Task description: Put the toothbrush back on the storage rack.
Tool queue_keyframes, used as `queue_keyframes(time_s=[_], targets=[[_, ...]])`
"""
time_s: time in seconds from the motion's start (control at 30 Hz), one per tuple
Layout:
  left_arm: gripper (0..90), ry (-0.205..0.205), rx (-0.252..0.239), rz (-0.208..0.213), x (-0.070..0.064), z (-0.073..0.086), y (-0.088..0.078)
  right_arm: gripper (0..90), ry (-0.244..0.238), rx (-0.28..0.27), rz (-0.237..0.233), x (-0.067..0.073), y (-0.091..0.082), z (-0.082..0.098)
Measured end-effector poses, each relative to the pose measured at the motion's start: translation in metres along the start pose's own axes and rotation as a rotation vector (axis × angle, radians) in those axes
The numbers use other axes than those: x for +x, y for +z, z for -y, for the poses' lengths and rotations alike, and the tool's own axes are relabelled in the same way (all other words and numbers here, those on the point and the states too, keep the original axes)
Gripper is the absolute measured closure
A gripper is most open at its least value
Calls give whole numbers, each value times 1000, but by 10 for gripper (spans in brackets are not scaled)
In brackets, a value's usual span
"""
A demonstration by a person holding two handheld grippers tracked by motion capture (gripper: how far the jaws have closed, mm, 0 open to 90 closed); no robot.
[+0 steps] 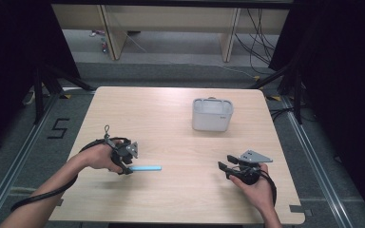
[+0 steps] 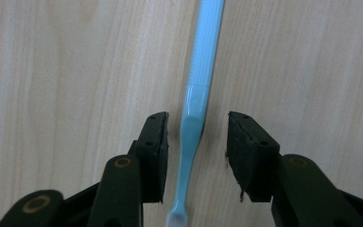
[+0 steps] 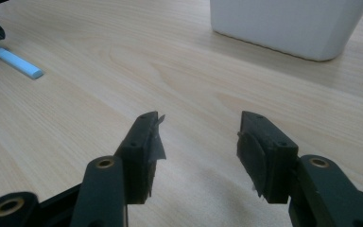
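Left tool (image 1: pixel 129 166) low over the surface (image 1: pixel 171 123), jaws spread astride the neck of a blue toothbrush (image 2: pixel 196 109), a gap on each side, pads not touching it; toothbrush flat on the wood near the front left, bristle end between the jaws, handle pointing away. Right tool (image 1: pixel 224 168) at front right, jaws spread on nothing, aimed across bare wood; white tub (image 1: pixel 212 115) upright farther back, well apart from both.

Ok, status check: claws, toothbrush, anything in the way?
Left claw straddling the blue toothbrush near its head, pads not touching. Right claw open, nothing between. Toothbrush flat on table. White container stands well apart; nothing in the way.
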State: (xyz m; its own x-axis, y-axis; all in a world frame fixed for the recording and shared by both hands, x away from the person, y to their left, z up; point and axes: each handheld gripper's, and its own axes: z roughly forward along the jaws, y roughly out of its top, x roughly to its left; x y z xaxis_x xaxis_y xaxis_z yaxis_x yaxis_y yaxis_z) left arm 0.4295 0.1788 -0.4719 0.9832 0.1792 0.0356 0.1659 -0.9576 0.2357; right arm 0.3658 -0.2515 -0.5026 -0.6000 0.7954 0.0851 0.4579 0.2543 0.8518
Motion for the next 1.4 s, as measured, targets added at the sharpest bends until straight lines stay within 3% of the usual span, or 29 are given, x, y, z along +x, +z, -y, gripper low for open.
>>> queue_keyframes(time_s=[0.1, 0.17, 0.2, 0.23, 0.4, 0.43, 0.53, 0.63, 0.7, 0.8, 0.83, 0.97, 1.03, 1.1, 1.2, 1.3, 1.4], targets=[[590, 32, 37, 6, 1, -4, 2, 493, 0, -1, -2, 0, 0, 0], [599, 47, 47, 14, 1, -6, 3, 493, 39, 1, -38, 2, 3, 1], [604, 44, 50, 24, 1, -7, 3, 493, 10, 1, -17, 1, 2, 0], [614, 51, 51, 21, 1, -8, 4, 493, 35, -7, -22, 3, 3, 1], [647, 72, 65, 30, 2, -14, 6, 493, -4, 5, -15, 2, 3, -1], [653, 76, 68, 32, 2, -15, 7, 493, 46, 22, -36, 6, 4, 0], [663, 90, 83, 45, 3, -17, 8, 493, 14, 4, -29, 5, 4, -1], [669, 105, 96, 53, 5, -19, 9, 493, 30, 20, -33, 5, 3, -1], [675, 111, 114, 58, 6, -20, 10, 493, -8, -5, -25, 3, 3, -2], [680, 119, 133, 62, 7, -22, 10, 493, 16, 2, -26, 4, 3, -1], [684, 119, 134, 63, 8, -23, 10, 493, -6, -5, -28, 3, 4, -2], [699, 125, 148, 65, 9, -26, 11, 493, -1, 7, -30, 3, 3, -2], [712, 132, 159, 72, 9, -27, 13, 493, 29, 15, -39, 5, 3, -1], [714, 135, 171, 79, 9, -28, 14, 493, 29, 11, -40, 5, 3, -1], [723, 141, 175, 80, 9, -29, 15, 493, -8, -6, -28, 3, 3, -2], [743, 137, 178, 77, 9, -29, 15, 493, 32, 11, -36, 5, 3, -2], [772, 150, 194, 71, 8, -30, 15, 494, -8, 1, -30, 3, 4, -2]])
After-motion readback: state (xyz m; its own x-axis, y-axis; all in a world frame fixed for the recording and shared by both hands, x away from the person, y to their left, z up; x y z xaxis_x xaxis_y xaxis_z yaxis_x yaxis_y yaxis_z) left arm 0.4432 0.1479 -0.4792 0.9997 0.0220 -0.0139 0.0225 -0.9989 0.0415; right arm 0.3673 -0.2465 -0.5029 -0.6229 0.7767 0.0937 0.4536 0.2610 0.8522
